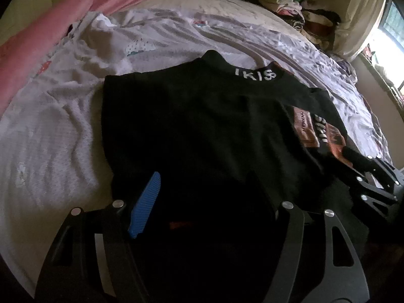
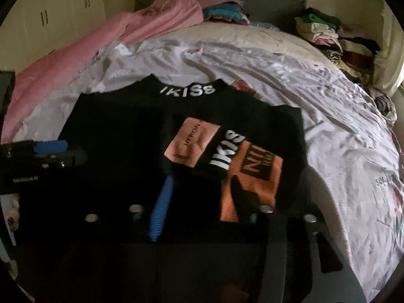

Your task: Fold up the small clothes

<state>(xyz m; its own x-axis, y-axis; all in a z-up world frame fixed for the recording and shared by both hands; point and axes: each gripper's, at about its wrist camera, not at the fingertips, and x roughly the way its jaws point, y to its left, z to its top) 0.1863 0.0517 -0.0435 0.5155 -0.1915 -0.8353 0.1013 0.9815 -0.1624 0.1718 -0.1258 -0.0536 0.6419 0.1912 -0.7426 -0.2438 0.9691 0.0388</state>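
Both grippers, left gripper (image 1: pixel 202 202) and right gripper (image 2: pixel 202 199), hover released over the black sweater's (image 1: pixel 189 126) hem; pinching one layer could undo the folded sleeve (image 2: pixel 250 174).

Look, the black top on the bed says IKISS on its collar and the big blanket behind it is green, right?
Not green. The blanket is pink, as the right wrist view shows. The black top does lie on the bed with IKISS on its collar.

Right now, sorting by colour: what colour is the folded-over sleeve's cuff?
Orange cuff with black lettering; right wrist view.
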